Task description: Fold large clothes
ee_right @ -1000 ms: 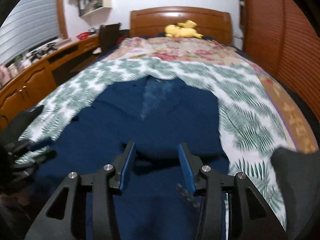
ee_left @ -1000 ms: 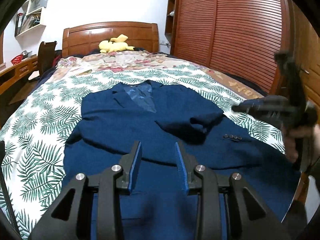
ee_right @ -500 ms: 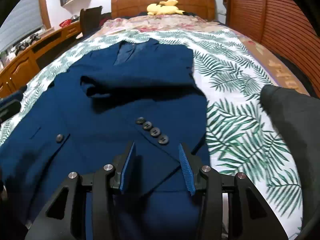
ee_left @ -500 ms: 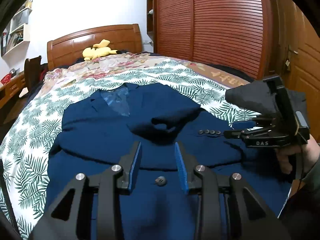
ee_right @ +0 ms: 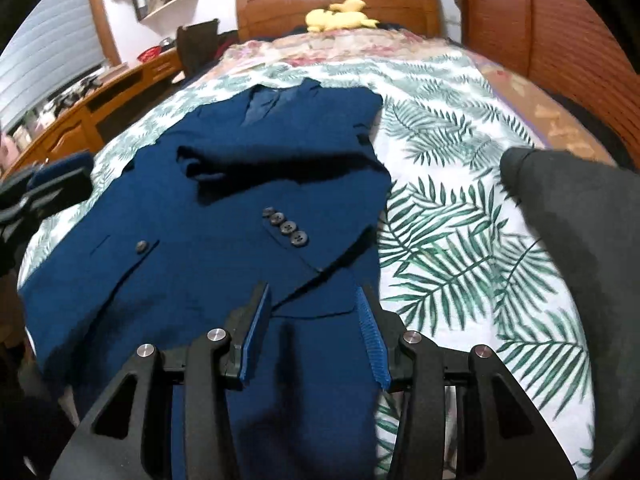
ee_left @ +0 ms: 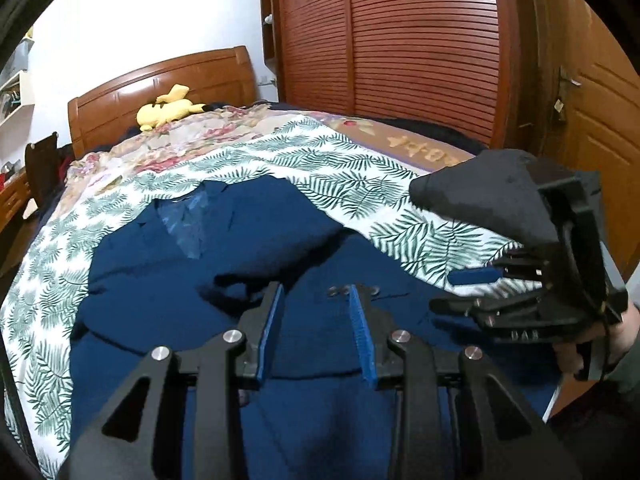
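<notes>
Blue jacket [ee_right: 224, 208] is spread on the bed [ee_right: 460, 216], one sleeve folded across its chest, with the left tool [ee_left: 318, 312] and right tool [ee_right: 314, 312] both half-open above its near hem, holding nothing.

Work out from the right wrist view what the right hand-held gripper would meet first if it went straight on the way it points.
Probably the blue jacket, at its lower front near the folded sleeve's cuff; depth is uncertain. The right hand-held gripper is open.
</notes>
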`<state>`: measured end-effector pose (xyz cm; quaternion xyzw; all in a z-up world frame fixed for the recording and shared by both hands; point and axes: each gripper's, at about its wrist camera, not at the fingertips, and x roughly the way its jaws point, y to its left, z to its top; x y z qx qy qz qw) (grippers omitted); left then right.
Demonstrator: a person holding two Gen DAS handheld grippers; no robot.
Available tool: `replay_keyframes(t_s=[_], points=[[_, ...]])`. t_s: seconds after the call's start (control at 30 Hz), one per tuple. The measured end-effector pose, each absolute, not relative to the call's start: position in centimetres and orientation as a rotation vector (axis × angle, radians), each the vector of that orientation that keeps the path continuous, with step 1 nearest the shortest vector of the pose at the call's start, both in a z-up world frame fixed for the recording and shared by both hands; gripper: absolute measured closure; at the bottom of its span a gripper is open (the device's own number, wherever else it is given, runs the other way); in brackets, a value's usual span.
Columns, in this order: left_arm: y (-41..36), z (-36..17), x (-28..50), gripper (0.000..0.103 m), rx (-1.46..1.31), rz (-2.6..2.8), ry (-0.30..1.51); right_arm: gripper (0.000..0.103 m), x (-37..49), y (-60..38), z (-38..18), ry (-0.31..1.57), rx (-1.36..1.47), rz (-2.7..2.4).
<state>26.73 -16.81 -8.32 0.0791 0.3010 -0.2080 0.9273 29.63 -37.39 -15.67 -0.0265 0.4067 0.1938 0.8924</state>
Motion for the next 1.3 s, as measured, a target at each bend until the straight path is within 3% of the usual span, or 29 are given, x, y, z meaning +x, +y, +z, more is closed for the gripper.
replay_keyframes(t_s=[0.4,1.07,1.13,1.3], points=[[-21.9,-9.1,32.7,0.070,0.227,-0.405,0.673,0.059,28.3,-42.2,-13.0,0.768,0.043,0.386],[-28.1,-16.5,43.6,0.070,0.447,-0.343,0.828,0.059,29.7,-40.8,-13.5,0.792,0.040,0.434],[-27.6,-16.2,43.7,0.093,0.436,-0.365,0.831,0.059,29.7,-40.6,-13.5,0.793,0.035,0.448],[-25.3,-13.3,42.1,0.103,0.380,-0.358,0.766,0.059,29.6,-40.3,-13.3,0.784,0.042,0.459]])
